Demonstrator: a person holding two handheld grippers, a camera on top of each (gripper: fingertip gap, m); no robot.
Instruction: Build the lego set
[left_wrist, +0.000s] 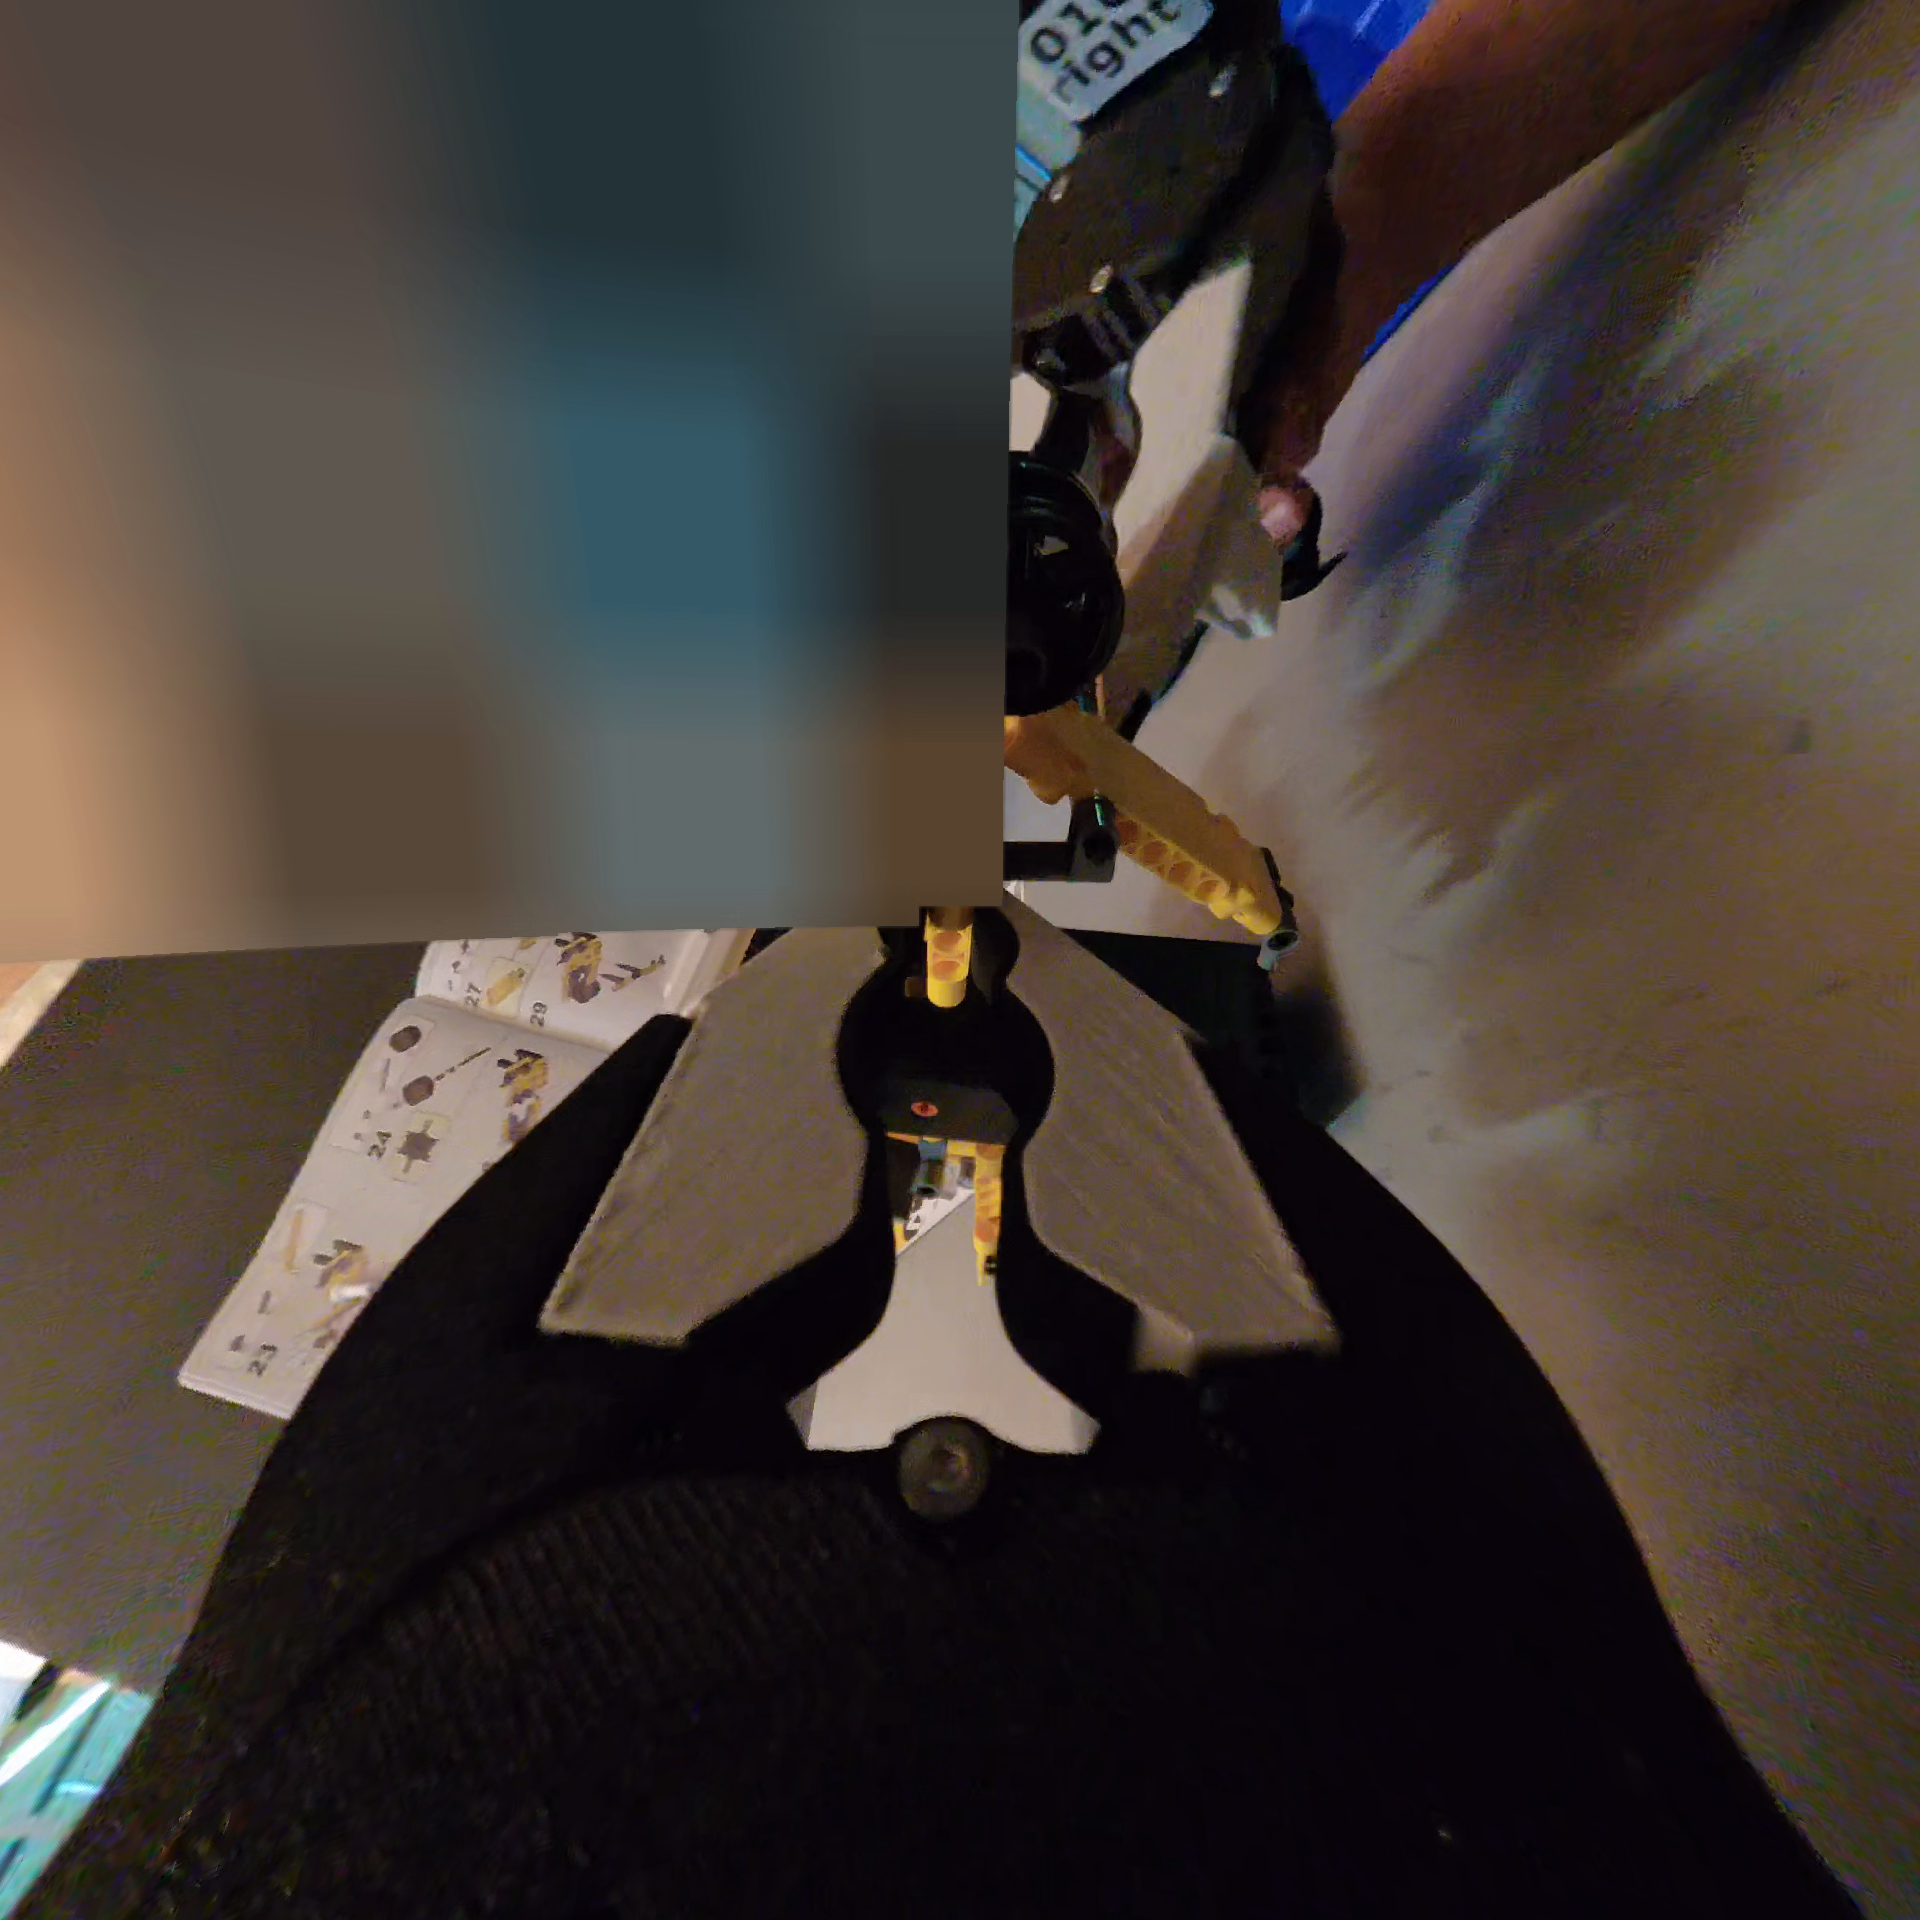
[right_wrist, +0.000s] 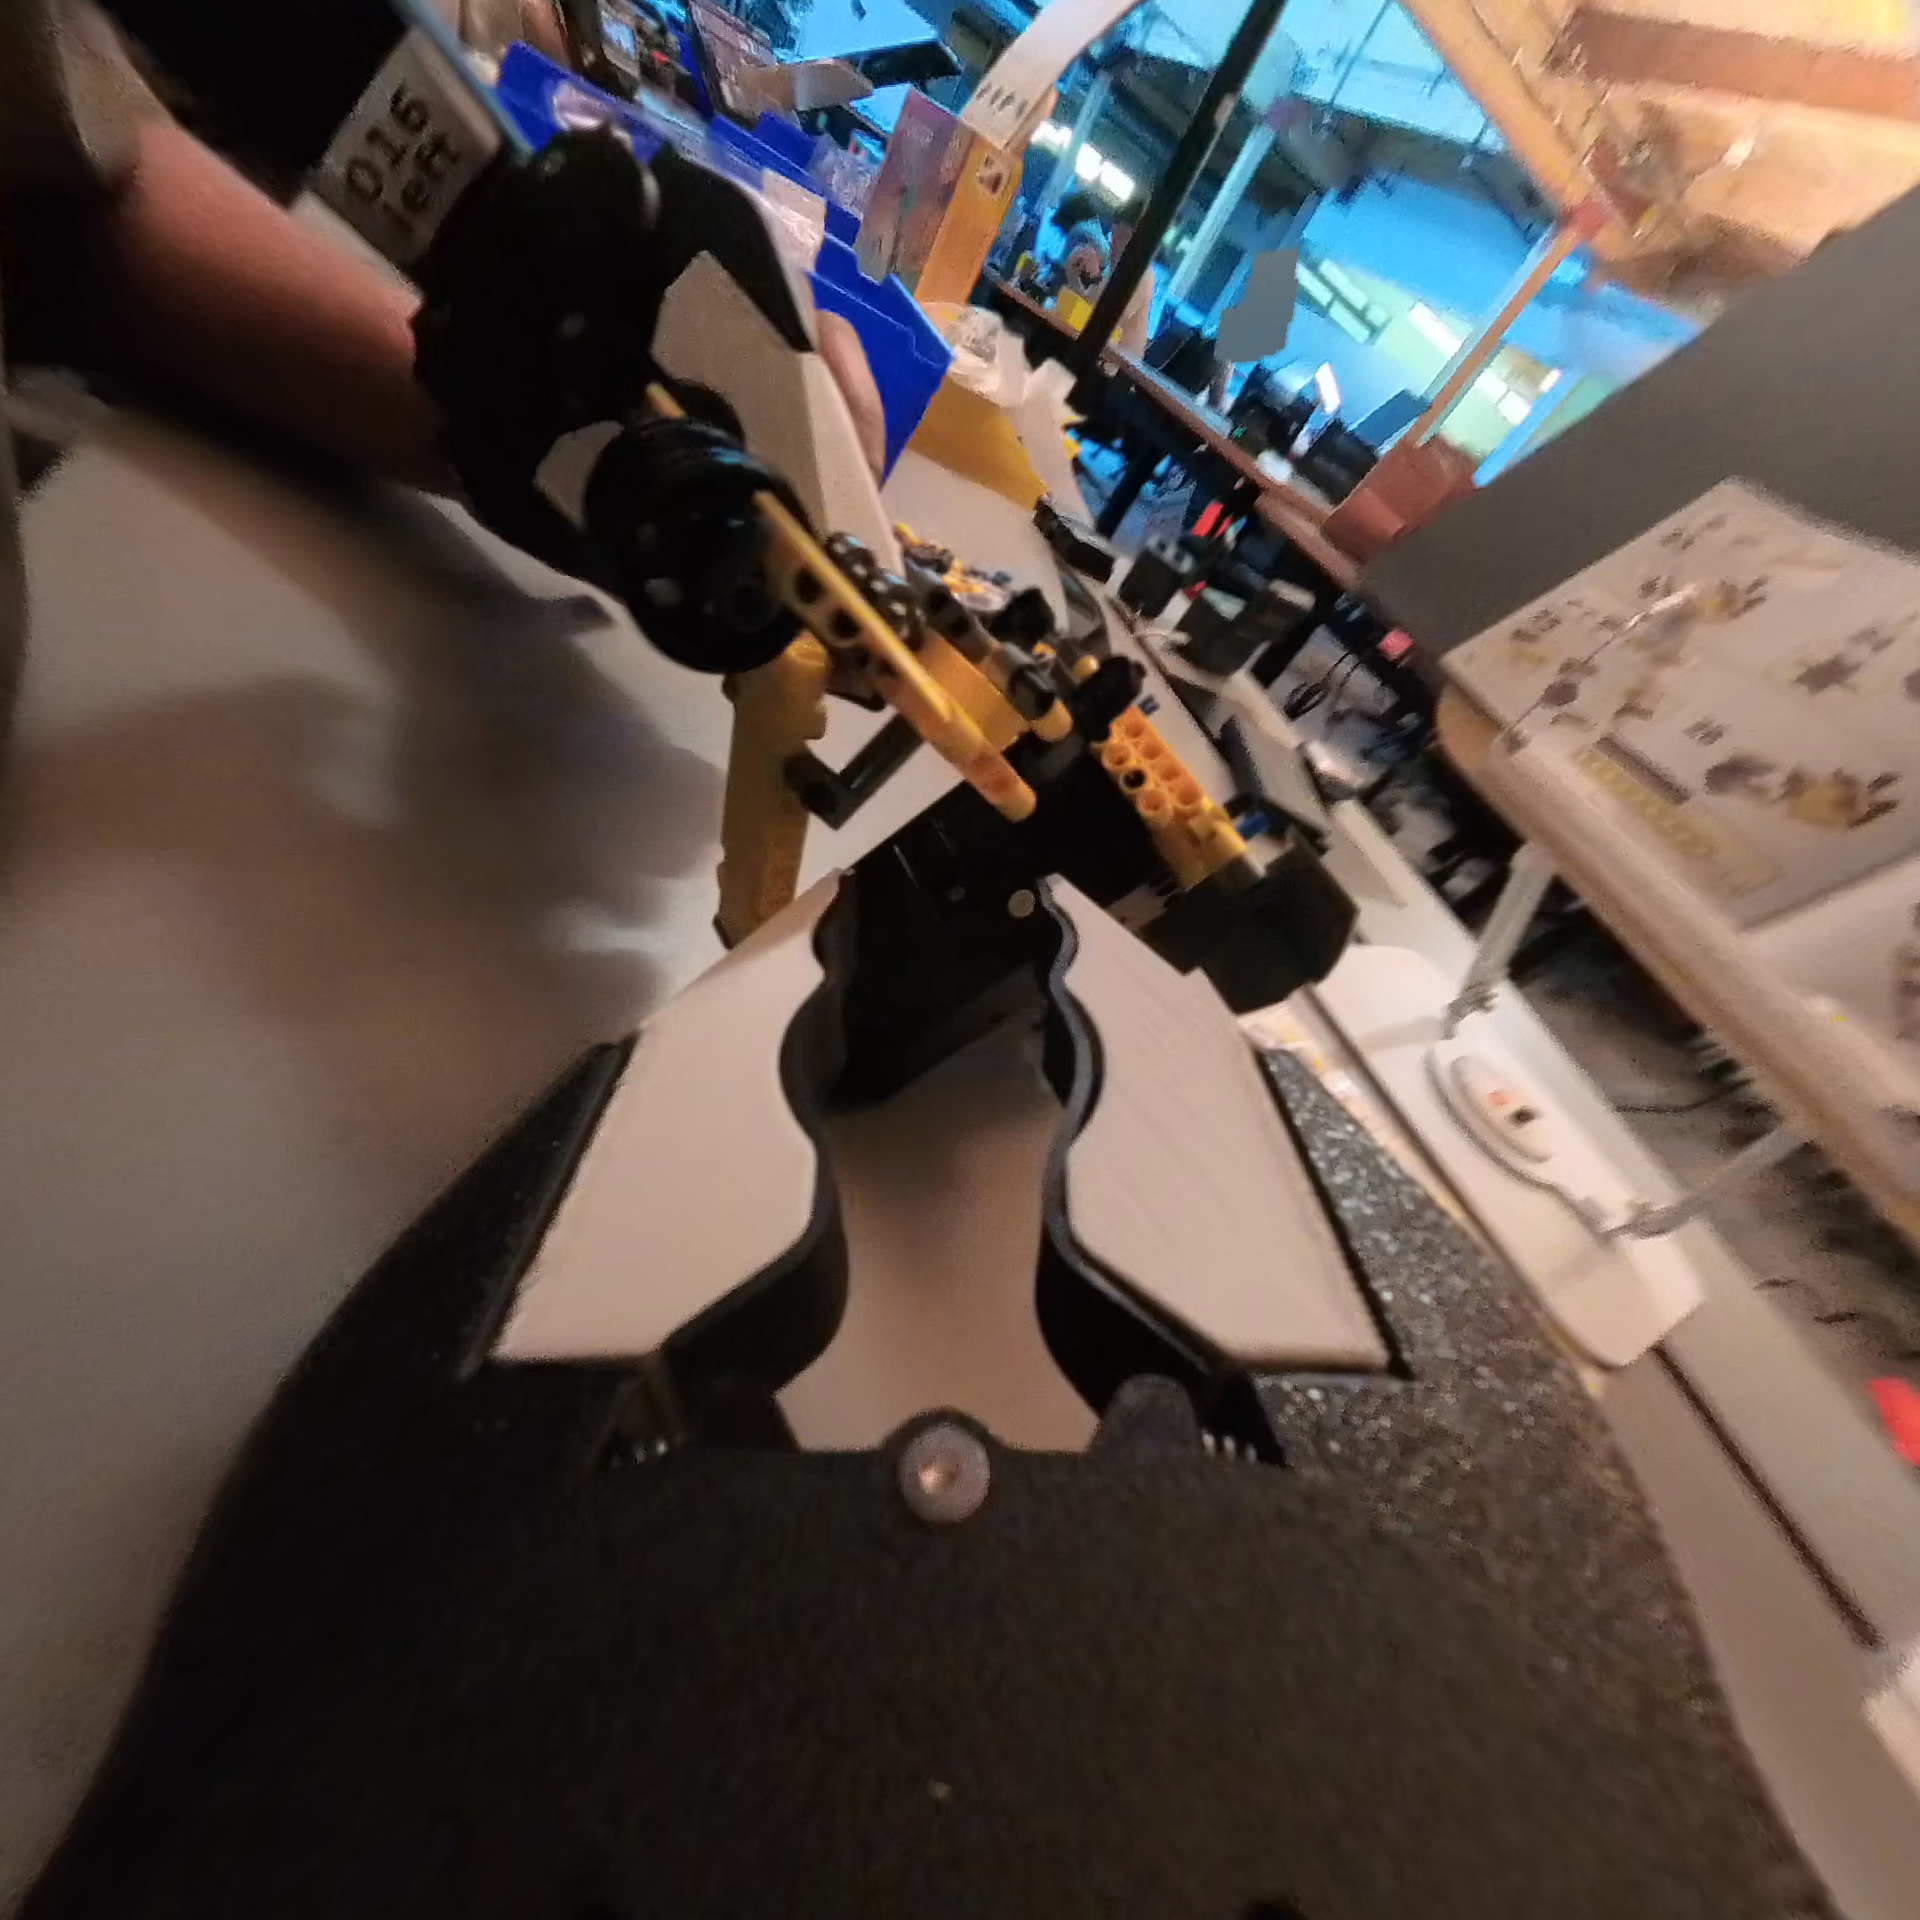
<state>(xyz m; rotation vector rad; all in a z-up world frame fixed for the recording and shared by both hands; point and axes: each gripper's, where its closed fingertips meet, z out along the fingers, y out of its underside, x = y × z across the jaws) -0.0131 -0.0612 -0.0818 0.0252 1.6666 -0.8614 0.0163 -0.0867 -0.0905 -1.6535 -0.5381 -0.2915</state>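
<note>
Model: a yellow-and-black brick-built model (right_wrist: 935, 717) is held off the white table (right_wrist: 260, 935), between the two grippers.
Left gripper: the left gripper (left_wrist: 940, 997) is clamped on a thin yellow beam (left_wrist: 948, 961) of the model; a black piece with a red dot (left_wrist: 940, 1110) is seen in the gap behind the fingertips.
Right gripper: the right gripper (right_wrist: 940, 914) is closed on the black block (right_wrist: 935, 935) at the model's lower end.
Wheel: a black wheel (right_wrist: 696, 561) is mounted at the model's far end, just beside the left gripper.
Booklet: an open instruction booklet (left_wrist: 416, 1122) is laid on a dark surface, left of the left gripper.
Bins: blue bins (right_wrist: 873, 312) are lined up well behind the model.
</note>
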